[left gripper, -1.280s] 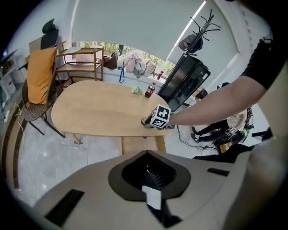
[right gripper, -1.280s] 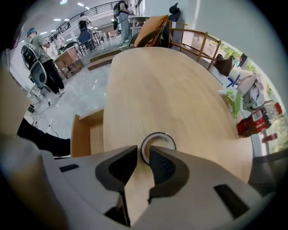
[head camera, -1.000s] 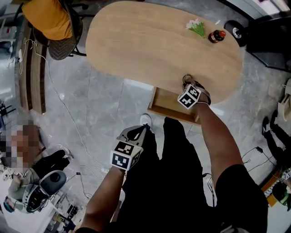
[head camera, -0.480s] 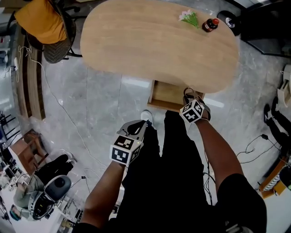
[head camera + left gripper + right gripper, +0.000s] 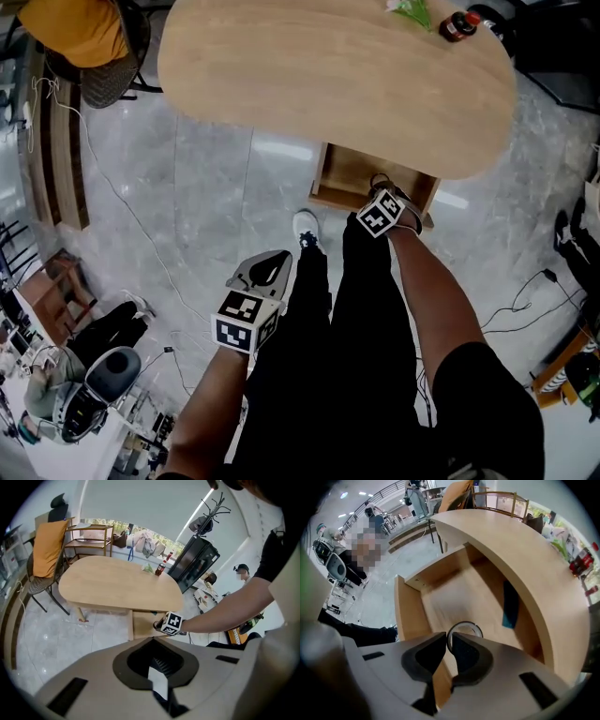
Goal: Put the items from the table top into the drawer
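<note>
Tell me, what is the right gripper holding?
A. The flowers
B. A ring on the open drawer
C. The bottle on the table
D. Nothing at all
B: the right gripper has its jaws shut on the ring at the front of the open drawer, while the bottle stands apart at the table's far end.
</note>
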Available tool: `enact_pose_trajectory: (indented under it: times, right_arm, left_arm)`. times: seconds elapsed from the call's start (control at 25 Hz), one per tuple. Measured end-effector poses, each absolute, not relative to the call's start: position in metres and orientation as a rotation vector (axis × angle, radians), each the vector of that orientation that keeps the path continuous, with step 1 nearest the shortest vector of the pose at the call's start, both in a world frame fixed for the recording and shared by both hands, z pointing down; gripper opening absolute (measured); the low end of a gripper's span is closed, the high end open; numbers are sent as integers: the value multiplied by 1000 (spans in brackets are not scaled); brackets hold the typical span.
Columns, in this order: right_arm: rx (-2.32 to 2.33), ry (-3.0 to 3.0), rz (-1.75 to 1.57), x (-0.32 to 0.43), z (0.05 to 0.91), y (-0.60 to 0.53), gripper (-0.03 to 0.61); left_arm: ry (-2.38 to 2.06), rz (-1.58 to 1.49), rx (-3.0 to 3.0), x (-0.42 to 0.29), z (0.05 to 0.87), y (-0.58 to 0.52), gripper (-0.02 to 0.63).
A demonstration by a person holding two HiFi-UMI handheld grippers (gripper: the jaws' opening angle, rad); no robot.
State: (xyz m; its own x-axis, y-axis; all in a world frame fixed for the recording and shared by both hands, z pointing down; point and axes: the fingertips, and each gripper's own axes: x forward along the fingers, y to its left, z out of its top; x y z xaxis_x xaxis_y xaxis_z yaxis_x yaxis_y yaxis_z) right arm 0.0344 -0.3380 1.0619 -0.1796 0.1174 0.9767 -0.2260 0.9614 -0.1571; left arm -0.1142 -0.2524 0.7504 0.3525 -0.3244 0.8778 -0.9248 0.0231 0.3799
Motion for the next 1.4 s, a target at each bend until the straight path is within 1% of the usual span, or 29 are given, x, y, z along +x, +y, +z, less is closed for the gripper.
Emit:
enact_pose_trajectory:
  times: [0.16,0.28,0.32,0.36,0.4,0.64,0.88,1.08,1.24,1.4]
  right_arm:
    - [113,-1728,228,19,1088,-353,35]
    - [121,-1745,207,10,1091,-360,37]
    - [105,-1749,211,7,1090,-358,48]
    - [84,-1746,210,6,1088,-355,85]
    - [64,-1737,199,6,1085,-352,109]
    - [30,-1680,155,21,1033,-340,109]
    - [104,-1710,158,40,925,-331,109]
    - [326,-1853,263,33,799,-320,106]
    - [575,-2111,419,3,683,-312,82]
    - [784,-2365,557,-10,571,-279,24]
  left_arm:
    - [-1203,688,1498,-124,759,-236,5]
    - [-1203,694,1476,-128,762,-225,5]
    - [-1204,693,1470,-129,761,-222,5]
    - [-1204,690,1470,-129,759,-221,5]
    - [-1204,688,1481,-129,755,-221,5]
    - [-1209,651,1613,-128,715,-245,5]
    - [-1196,630,1813,-124,641,-261,5]
    - [-1171,629,1957,-131,579,-248,5]
    - [-1152,602,2096,-135,528,-241,5]
    - [-1101,582,2200,-127,501,-221,5]
